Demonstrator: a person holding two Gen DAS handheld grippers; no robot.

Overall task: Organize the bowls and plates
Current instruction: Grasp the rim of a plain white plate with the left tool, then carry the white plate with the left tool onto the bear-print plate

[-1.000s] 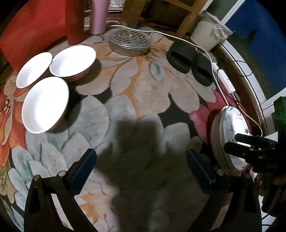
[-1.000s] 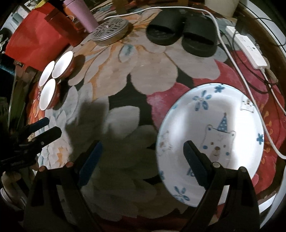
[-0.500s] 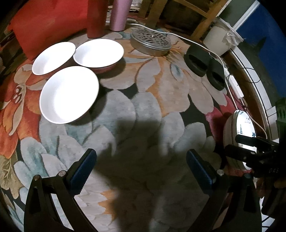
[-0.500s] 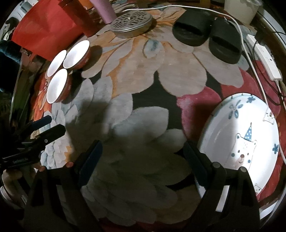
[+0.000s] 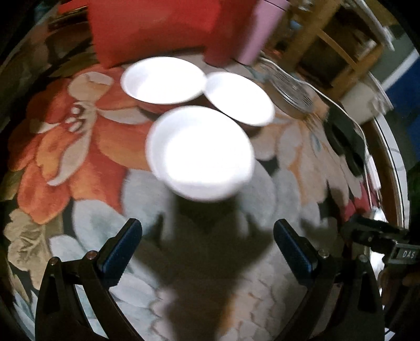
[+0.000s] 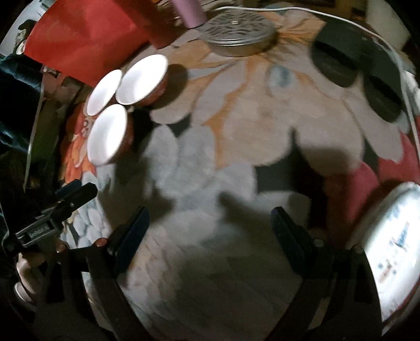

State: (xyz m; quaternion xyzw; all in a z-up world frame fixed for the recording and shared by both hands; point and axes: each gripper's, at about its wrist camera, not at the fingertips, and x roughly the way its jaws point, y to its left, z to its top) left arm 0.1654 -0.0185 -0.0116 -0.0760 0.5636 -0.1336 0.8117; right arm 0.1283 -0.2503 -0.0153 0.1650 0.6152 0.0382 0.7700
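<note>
Both feeds dim and motion-blurred. I see the three white round bowls [image 5: 200,152] blown out by glare from overhead light. Hard tong shadows fall on the flowered woven rug [image 6: 210,183]. Fisheye edges bend and go black.

A big rug [image 6: 236,118] with large flowers lies on the floor. Three white bowls [image 5: 200,152] sit close together on it. Near them are a round metal tin [image 6: 239,36], two black slippers [image 6: 338,63], a white cord [image 6: 288,9] and a stack of plates [image 6: 393,249] with blue pictures.
</note>
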